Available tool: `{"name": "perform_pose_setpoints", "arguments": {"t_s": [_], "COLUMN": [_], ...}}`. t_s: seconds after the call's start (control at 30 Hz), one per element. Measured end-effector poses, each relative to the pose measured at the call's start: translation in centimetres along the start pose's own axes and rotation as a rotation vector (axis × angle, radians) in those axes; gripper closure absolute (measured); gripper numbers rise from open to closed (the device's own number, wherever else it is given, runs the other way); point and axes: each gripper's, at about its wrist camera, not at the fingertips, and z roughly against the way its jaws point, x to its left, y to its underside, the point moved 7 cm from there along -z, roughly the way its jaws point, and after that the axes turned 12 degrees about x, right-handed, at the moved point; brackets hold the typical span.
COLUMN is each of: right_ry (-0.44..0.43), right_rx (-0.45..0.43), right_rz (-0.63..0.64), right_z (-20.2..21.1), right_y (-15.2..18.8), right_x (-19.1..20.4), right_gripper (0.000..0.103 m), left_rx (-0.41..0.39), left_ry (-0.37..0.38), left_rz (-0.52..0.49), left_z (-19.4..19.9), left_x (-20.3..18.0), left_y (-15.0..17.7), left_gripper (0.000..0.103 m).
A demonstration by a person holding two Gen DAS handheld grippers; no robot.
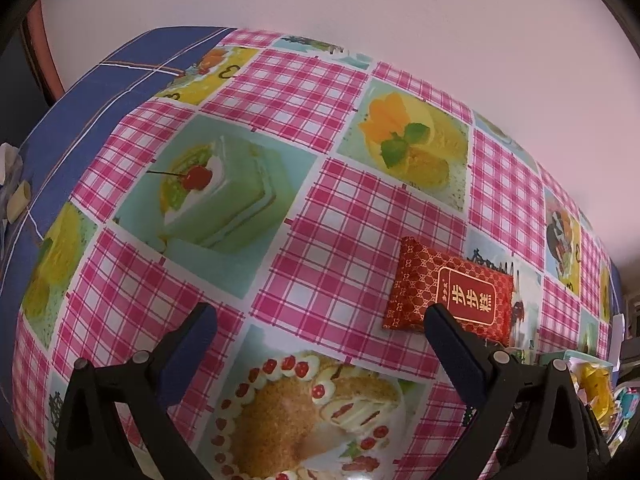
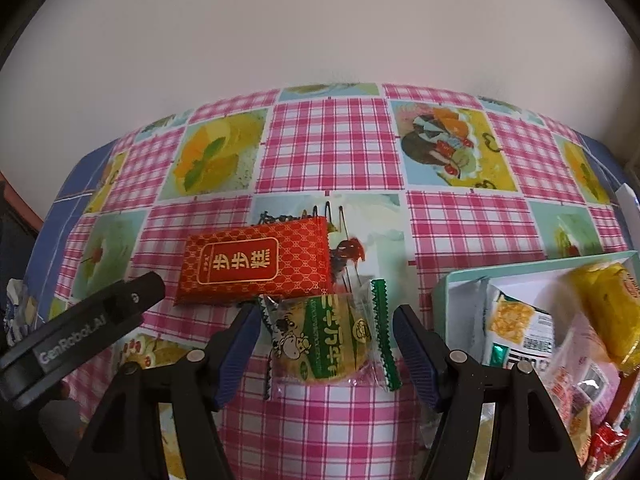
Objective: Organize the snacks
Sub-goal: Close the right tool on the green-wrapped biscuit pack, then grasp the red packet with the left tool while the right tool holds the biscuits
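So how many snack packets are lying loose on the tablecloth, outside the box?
2: the red packet mid-table, and the green cookie packet just in front, between the right claw fingers.

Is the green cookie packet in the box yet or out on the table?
Out. The green cookie packet lies on the tablecloth, left of the box.

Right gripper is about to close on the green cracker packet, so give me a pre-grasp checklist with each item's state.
1. Right gripper open: ok.
2. Green cracker packet between its fingers: ok.
3. Pads touching the packet: cannot tell.
4. Red packet clear of the fingers: ok, it lies just beyond.
5. Box has room: cannot tell, several snacks already inside.
6. Left gripper out of the way: ok, open and empty.
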Motion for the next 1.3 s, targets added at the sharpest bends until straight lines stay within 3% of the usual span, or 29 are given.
{"name": "perform_pose_setpoints", "arguments": {"t_s": [0.33, 0.4, 0.57, 1.3], "right_ry": [0.012, -0.003, -0.023, -0.078], "right_rx": [0.027, 0.023, 0.019, -0.06], "right_rz": [0.011, 0.008, -0.008, -0.114], "right_z": [-1.8, -1.7, -1.5, 3.2], "right_y": [0.1, 0.1, 0.0, -1.6], "right_x": [0.1, 0.2, 0.2, -2.8], "right_gripper": [0.032, 0.042, 0.049, 0.05], "left_rx": [0.004, 0.006, -0.001, -0.012], "left_ry": [-0.03, -0.034, -0.039, -0.057], "left_rz": [-0.007, -0.006, -0.012, -0.108], "left_z": [-0.7, -0.8, -0.6, -0.2], "left_x": [-0.1, 0.1, 0.1, -3.4], "left_y": [-0.2, -0.3, -0.3, 0.5], "left_gripper": [0.0, 0.0, 0.0, 0.001]}}
